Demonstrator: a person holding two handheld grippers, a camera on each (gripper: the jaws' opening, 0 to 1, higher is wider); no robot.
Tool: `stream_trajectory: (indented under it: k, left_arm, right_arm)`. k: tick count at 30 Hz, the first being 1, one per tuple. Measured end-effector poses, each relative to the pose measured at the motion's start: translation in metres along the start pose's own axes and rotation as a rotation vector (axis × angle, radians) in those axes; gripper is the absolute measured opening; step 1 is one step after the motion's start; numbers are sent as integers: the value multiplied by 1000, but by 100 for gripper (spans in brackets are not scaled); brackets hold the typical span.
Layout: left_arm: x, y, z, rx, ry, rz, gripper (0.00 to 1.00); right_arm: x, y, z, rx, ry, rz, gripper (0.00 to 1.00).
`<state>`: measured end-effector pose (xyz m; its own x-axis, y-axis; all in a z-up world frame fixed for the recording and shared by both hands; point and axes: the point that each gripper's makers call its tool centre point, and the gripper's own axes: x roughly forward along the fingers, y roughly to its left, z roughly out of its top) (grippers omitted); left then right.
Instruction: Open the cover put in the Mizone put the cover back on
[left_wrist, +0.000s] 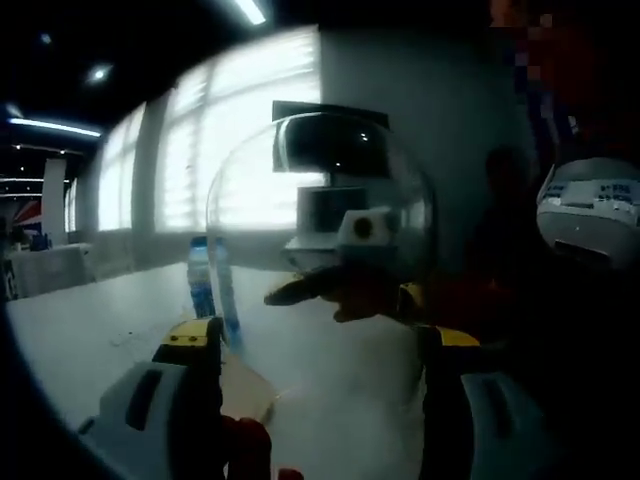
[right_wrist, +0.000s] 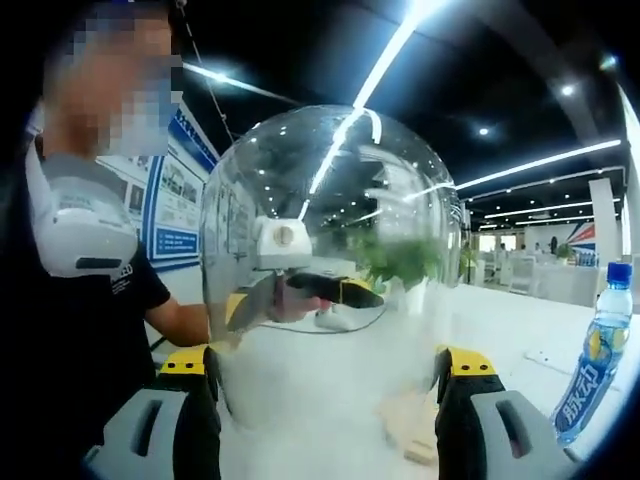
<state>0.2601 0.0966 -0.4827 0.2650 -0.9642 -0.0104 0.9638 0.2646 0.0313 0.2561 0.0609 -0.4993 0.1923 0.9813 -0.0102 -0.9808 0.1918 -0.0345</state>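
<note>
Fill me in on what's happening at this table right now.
A person is holding a clear dome cover between two hand-held grippers, one on each side. The left hand-held gripper and the right hand-held gripper each have their jaws either side of the dome's lower edge, and each shows through the glass in the other's view. A Mizone bottle stands upright on the white table, off to the side and not yet under the cover.
</note>
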Motion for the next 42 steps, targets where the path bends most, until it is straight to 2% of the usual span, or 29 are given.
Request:
stream_trajectory:
  k: [6, 14, 20, 27, 33, 42]
  left_arm:
    - [-3, -7, -8, -8, -1, 9, 71]
    - [-7, -11, -13, -23, -12, 14, 71]
    - [-6, -11, -20, -21, 4, 21, 71]
    - [-6, -13, -19, -29, -14, 21, 71]
    - [-6, -17, -20, -8, -13, 24, 71]
    - [-9, -17, -21, 4, -46, 28, 72]
  right_arm:
    - [0, 7, -7, -5, 23, 6, 83]
    - [1, 12, -12, 6, 21, 12, 83]
    - [1, 12, -20, 8, 32, 16, 83]
    - [0, 12, -19, 23, 6, 17, 83]
    - [0, 15, -21, 1, 8, 18, 84]
    - [1, 14, -21, -5, -38, 14, 84]
